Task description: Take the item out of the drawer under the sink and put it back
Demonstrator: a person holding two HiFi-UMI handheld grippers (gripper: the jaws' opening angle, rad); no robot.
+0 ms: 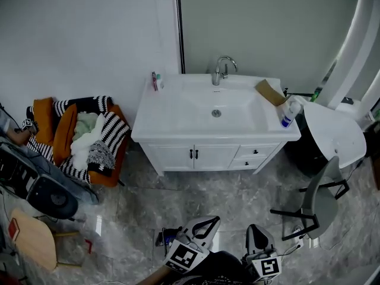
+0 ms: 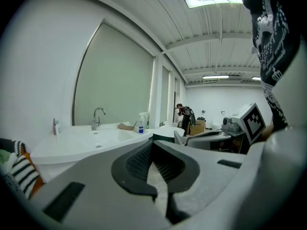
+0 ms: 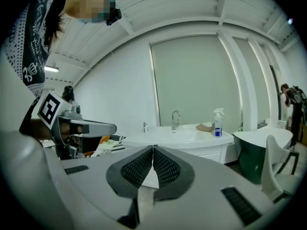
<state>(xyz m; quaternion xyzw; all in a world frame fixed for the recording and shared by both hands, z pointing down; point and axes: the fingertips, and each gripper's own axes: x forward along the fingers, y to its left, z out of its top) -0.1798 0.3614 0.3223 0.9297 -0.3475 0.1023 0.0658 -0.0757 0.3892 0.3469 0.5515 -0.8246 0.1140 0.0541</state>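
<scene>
- My two claws lie nearest, low in the head view. The left claw (image 1: 203, 223) and the right claw (image 1: 255, 230) both point across the marble floor (image 1: 237, 189) at the sink unit, and both are well apart from it.
- The left claw is pinched together. Its ribbed pads meet at the tips with nothing between them. I judge that I carry it closed because there is nothing within reach to grip.
- The right claw is the same, with its pads pressed tip to tip and empty.
- The two drawers (image 1: 261, 151) sit under the right end of the bench's front edge, both pushed in. The item must be inside one of them, out of sight, and I cannot tell which.
- The bench (image 1: 172, 120) is the white top around the sink (image 1: 217, 108), with the faucet (image 1: 222, 70) at its rear edge.
- The loose things sit out at its margins, which leaves the sink free:
  - a spray bottle (image 1: 289, 113) at the right front corner
  - a brown flat thing (image 1: 270, 92) by the right rear corner
  - small tubes (image 1: 155, 81) at the left rear corner
- None of them hangs over the drawer fronts.
- I judge the task barely begun. This is the approach, and next a claw has to open and catch a dark drawer knob.
- A grey chair (image 1: 317, 203) stands on the floor to the right of the drawers and could crowd my right side.
</scene>
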